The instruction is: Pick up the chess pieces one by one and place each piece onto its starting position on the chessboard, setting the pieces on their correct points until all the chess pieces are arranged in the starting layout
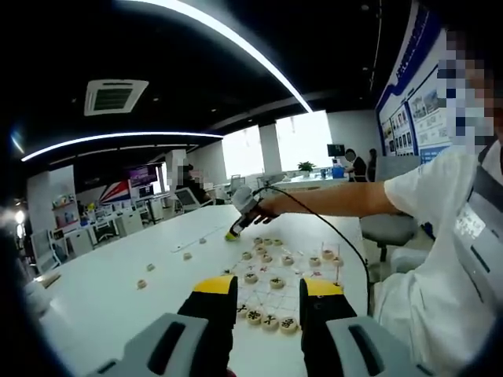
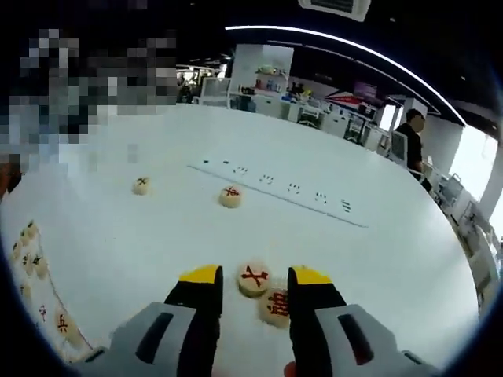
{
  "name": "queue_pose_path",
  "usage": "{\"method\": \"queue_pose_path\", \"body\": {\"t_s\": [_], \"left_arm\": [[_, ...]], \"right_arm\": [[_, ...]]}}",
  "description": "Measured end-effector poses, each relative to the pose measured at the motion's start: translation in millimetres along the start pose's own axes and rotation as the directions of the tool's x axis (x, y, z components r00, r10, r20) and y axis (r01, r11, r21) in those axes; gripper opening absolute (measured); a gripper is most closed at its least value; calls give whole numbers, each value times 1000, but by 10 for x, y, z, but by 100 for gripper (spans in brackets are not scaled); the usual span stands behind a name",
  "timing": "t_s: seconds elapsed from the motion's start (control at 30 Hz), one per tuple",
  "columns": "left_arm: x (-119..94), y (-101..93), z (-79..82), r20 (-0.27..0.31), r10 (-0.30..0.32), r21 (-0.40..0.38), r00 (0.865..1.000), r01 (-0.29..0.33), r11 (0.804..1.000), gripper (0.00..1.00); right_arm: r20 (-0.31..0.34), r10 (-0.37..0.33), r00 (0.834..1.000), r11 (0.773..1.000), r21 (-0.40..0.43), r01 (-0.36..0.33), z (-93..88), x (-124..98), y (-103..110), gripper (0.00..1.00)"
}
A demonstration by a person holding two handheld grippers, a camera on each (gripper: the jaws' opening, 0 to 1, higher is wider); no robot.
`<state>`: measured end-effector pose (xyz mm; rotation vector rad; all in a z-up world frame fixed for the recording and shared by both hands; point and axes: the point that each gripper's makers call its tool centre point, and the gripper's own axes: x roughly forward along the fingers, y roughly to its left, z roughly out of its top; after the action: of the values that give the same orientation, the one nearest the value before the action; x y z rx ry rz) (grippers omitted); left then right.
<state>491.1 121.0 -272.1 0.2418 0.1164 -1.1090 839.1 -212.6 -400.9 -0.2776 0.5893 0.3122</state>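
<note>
**Right gripper approaching a loose piece at the desk's far side**

In the right gripper view, the right gripper (image 2: 251, 284) hangs low over the white desk (image 2: 377, 259) with its yellow-tipped black fingers (image 2: 198, 290) apart. Two round chess pieces lie in the gap between them: a pale disc with a red character (image 2: 253, 280) and, touching it on the near side, a second disc (image 2: 276, 305) partly hidden by the right-hand finger. The open stance suits a grasp of one disc; because the two touch, closing may catch or push the neighbour. Two more loose discs, one (image 2: 230, 196) with a red mark and one (image 2: 141, 185) further off, rest apart on the bare surface, near a strip of flush sockets (image 2: 271, 184).

In the left gripper view, the left gripper (image 1: 267, 294) is held back above the chessboard (image 1: 295, 292), fingers apart and empty, probably waiting its turn. Rows of discs (image 1: 269, 320) already stand on the board's lined grid; stray pieces (image 1: 142, 283) lie well apart on the desk. The person's hand (image 1: 271, 206) holds the right gripper beyond the board.

The pieces are flat, smooth, cream discs, seemingly wood or plastic, with inked characters; the desk is glossy and hard, so discs should slide readily.
</note>
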Motion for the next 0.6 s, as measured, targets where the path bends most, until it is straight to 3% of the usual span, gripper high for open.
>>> {"method": "queue_pose_path", "body": {"t_s": [0.33,0.53,0.6], "left_arm": [[-15,8,3,4,3,-1,1000,-3,1000,33],[-5,-4,13,5,0,1,1000,0,1000,33],[11,-14,13,1,-5,3,1000,5,1000,33]], "right_arm": [[23,10,1000,999,46,-11,33,-90,-30,20],[42,6,999,997,77,-9,120,-322,-88,20],[50,12,999,996,90,-17,172,-413,-17,20]]}}
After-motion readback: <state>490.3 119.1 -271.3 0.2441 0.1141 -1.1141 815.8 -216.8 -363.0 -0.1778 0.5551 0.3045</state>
